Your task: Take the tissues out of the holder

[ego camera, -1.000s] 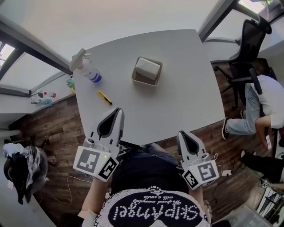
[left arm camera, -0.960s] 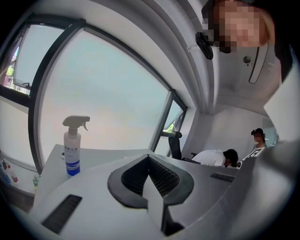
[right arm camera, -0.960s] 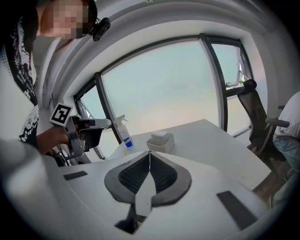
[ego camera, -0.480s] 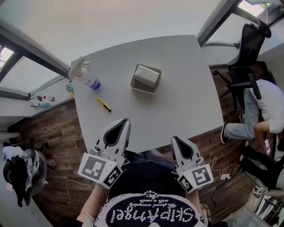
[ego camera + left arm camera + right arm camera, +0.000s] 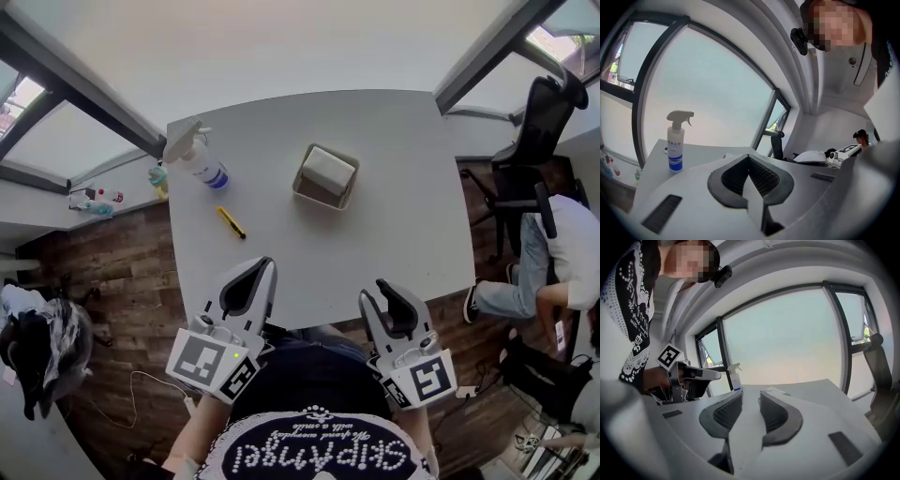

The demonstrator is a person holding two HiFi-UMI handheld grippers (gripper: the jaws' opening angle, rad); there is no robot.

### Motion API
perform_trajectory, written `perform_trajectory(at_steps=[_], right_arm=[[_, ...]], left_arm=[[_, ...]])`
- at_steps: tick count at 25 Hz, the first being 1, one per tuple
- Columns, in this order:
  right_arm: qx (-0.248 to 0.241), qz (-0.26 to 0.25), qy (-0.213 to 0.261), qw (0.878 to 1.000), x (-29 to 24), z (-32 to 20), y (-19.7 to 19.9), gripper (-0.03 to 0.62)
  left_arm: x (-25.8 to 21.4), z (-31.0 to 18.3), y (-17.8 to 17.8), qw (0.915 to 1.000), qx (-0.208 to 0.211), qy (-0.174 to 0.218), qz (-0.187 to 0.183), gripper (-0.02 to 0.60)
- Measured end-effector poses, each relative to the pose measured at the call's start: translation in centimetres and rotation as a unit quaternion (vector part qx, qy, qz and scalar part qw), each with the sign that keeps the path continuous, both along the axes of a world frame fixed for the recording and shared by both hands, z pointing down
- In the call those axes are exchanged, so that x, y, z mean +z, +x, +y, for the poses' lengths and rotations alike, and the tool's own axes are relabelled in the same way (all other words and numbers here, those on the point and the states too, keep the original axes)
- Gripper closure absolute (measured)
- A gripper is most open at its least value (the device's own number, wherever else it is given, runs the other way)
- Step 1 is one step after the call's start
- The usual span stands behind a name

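Task not begun: tissues [image 5: 330,169], seemingly untouched, sit in holder [image 5: 308,193] on worktop [image 5: 403,225], well ahead of both grippers; left gripper [image 5: 253,270] closed, empty; right gripper [image 5: 386,292] just opening slightly, nothing between.

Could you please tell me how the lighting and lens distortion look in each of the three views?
Head view: fisheye bows the table edges; even daylight, soft shadows, tissue holder sharp. Left gripper view: the window glows washed-out, yet the spray bottle is crisp; corners vignette black. Right gripper view: similar pale glare and dark rounded corners.
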State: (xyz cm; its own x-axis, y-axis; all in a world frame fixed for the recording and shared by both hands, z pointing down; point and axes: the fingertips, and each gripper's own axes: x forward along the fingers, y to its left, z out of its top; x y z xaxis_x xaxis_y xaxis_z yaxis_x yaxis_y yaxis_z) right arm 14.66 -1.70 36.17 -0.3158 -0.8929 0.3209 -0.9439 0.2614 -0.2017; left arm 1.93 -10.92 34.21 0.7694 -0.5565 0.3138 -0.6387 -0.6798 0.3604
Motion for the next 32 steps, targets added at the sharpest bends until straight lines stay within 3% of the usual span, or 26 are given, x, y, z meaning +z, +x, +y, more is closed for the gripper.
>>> perform_trajectory(at_steps=[2, 11, 19, 32], right_arm=[[-0.007, 0.021, 0.001, 1.0, 0.0, -1.0, 0.3, 0.448], [-0.055, 0.08, 0.008, 0.995, -0.6, -7.0, 3.1, 0.345], [-0.085, 0.119, -0.017, 0.989, 1.6, -11.7, 4.8, 0.332], [-0.132, 0.118, -0.085, 0.981, 6.1, -16.9, 4.6, 0.316]], left_arm=[[0.1, -0.2, -0.3, 1.0, -0.005, -0.001, -0.001, 0.58], [0.0, -0.8, -1.4, 0.9992, -0.04, -0.007, -0.003, 0.58], [0.2, -1.5, -2.2, 0.9976, -0.067, -0.013, -0.007, 0.58], [0.7, -2.2, -3.3, 0.9934, -0.111, -0.023, -0.012, 0.58]])
